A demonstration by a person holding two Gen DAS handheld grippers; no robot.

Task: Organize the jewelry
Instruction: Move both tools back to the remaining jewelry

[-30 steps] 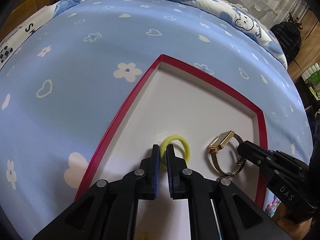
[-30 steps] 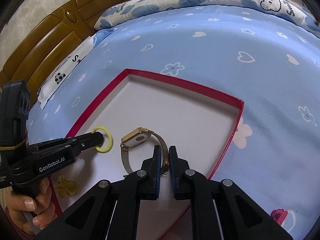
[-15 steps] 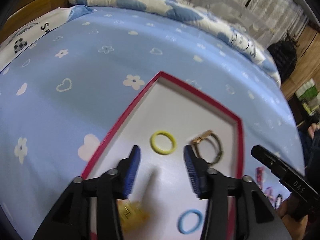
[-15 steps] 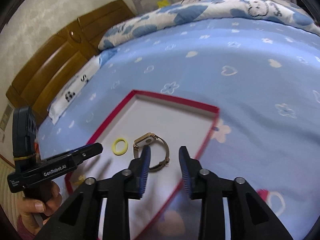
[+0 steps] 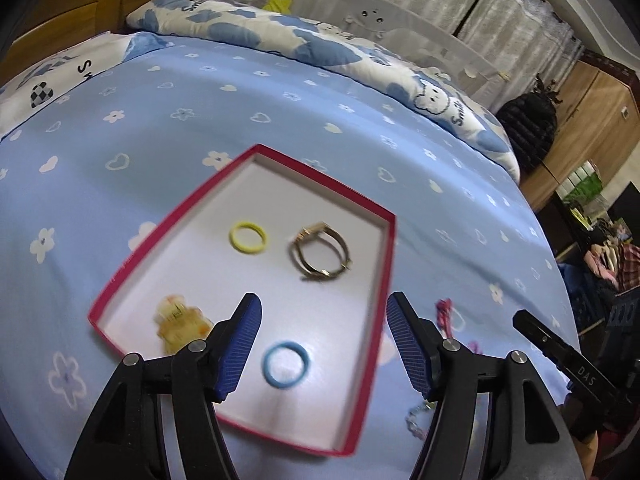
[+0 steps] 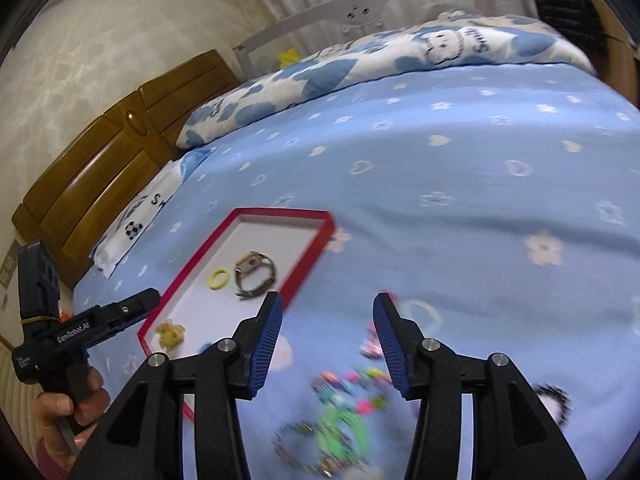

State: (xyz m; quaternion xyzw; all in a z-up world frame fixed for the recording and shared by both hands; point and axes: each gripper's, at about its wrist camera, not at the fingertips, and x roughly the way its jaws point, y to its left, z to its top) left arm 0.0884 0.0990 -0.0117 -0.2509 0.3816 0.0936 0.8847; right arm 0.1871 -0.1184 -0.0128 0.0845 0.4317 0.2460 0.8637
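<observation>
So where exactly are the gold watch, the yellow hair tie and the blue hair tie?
gold watch [image 5: 320, 255], left wrist view, on its looped band.
yellow hair tie [image 5: 247, 237], left wrist view, on the ring's band.
blue hair tie [image 5: 285, 364], left wrist view, on the ring's band.

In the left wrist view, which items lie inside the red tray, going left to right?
Inside the red tray: yellow clip → yellow ring → blue ring → gold watch.
</observation>
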